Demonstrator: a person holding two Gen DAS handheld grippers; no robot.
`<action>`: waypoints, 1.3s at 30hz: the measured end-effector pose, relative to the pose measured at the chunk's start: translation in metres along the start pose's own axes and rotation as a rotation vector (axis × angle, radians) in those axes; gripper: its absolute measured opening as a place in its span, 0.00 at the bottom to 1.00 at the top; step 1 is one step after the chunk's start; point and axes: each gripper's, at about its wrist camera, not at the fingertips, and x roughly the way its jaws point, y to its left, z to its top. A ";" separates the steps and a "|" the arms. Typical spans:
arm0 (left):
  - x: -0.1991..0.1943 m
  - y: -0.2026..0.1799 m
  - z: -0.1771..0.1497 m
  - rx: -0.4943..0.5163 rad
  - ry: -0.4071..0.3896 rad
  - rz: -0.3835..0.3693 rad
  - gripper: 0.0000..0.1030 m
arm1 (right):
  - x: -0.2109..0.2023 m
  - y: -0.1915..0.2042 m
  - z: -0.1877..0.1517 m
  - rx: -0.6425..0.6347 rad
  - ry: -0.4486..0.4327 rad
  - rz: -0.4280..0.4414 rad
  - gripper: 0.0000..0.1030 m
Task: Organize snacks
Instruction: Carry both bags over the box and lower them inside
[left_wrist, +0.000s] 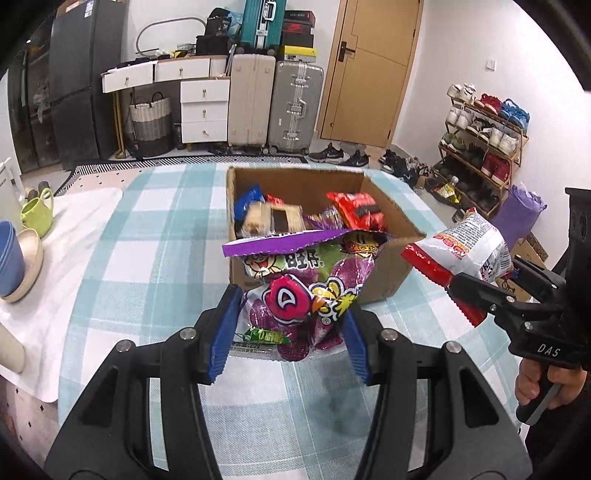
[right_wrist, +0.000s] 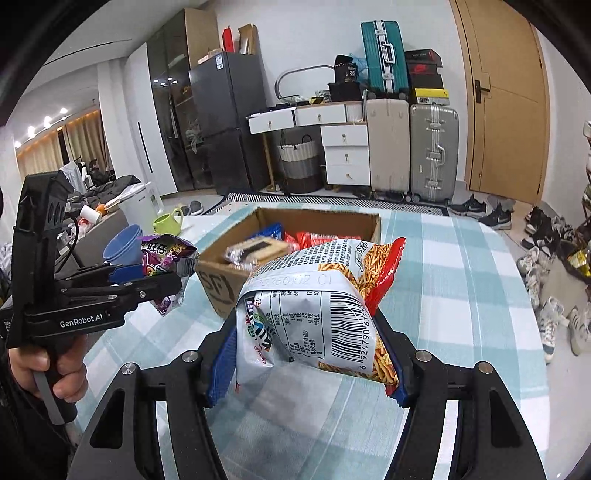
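The purple snack bag (left_wrist: 295, 295), pinched in the left gripper (left_wrist: 288, 332), and the red-and-white chip bag (right_wrist: 317, 314), clamped in the right gripper (right_wrist: 310, 354), hang above the tablecloth (left_wrist: 147, 258) just short of the half-filled cardboard box (left_wrist: 391, 273), probably the last to stow, with bare cloth all around it.

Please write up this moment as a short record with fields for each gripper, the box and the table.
left gripper: shut on purple snack bag, held above the table
right gripper: shut on red-and-white snack bag, also lifted
cardboard box: open, on the table, several snack packets inside
table: covered by blue-and-white checked cloth
beside the box: green mug, blue bowls
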 end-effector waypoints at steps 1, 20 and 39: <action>-0.001 0.002 0.003 -0.001 -0.005 0.003 0.48 | 0.000 0.001 0.003 -0.003 -0.003 0.000 0.64; 0.005 0.012 0.057 -0.017 -0.046 0.033 0.48 | 0.027 0.001 0.038 -0.033 -0.013 -0.001 0.64; 0.082 0.006 0.087 0.002 0.010 0.063 0.48 | 0.078 -0.001 0.058 -0.092 0.043 -0.006 0.64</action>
